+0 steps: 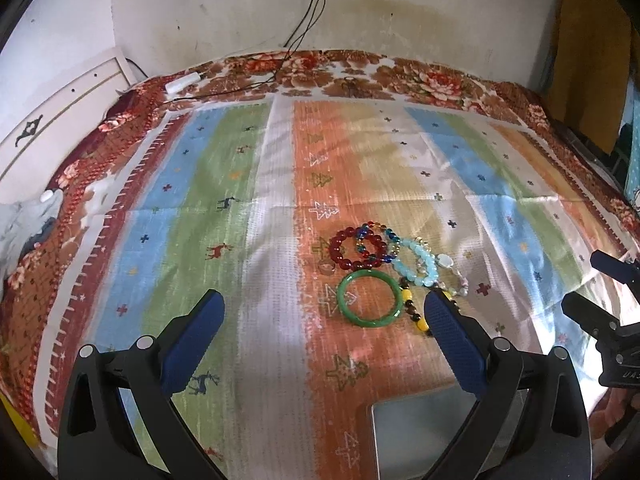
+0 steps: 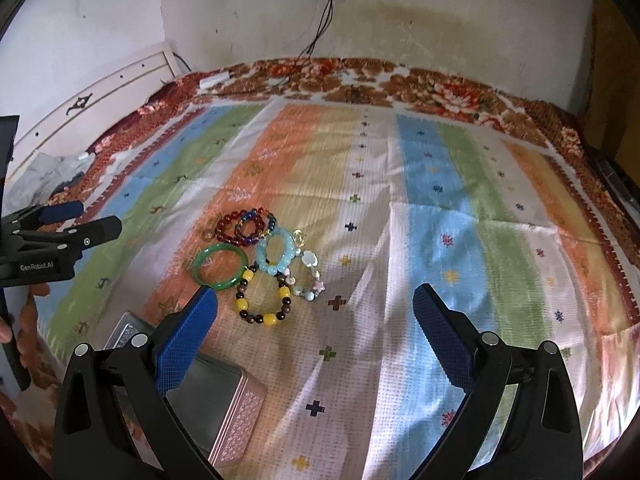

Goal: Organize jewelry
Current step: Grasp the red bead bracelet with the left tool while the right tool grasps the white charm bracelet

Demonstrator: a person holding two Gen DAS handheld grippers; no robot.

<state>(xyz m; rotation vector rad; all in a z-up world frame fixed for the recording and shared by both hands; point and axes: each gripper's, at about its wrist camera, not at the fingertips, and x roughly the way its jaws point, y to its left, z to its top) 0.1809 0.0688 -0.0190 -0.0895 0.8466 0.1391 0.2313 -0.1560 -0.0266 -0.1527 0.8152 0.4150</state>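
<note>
Left gripper (image 1: 325, 322): jaws apart, empty.
Right gripper (image 2: 316, 312): jaws apart, empty.
Bracelets (image 2: 260, 258): clustered on bedspread (image 2: 440, 208), 11 o'clock of right gripper (green bangle (image 1: 369, 298) nearest left gripper).
Tin box (image 2: 224, 408): 6 o'clock of bracelets.

The cloth (image 2: 400, 240) has blue, green, white and orange stripes with tiny crosses, trees and deer. One bangle (image 2: 219, 267) is plain green. One bracelet (image 2: 230, 227) is dark red, one (image 2: 276, 256) light blue, one (image 2: 264, 300) yellow and brown. The box (image 2: 236, 420) is pink with a white pattern.
</note>
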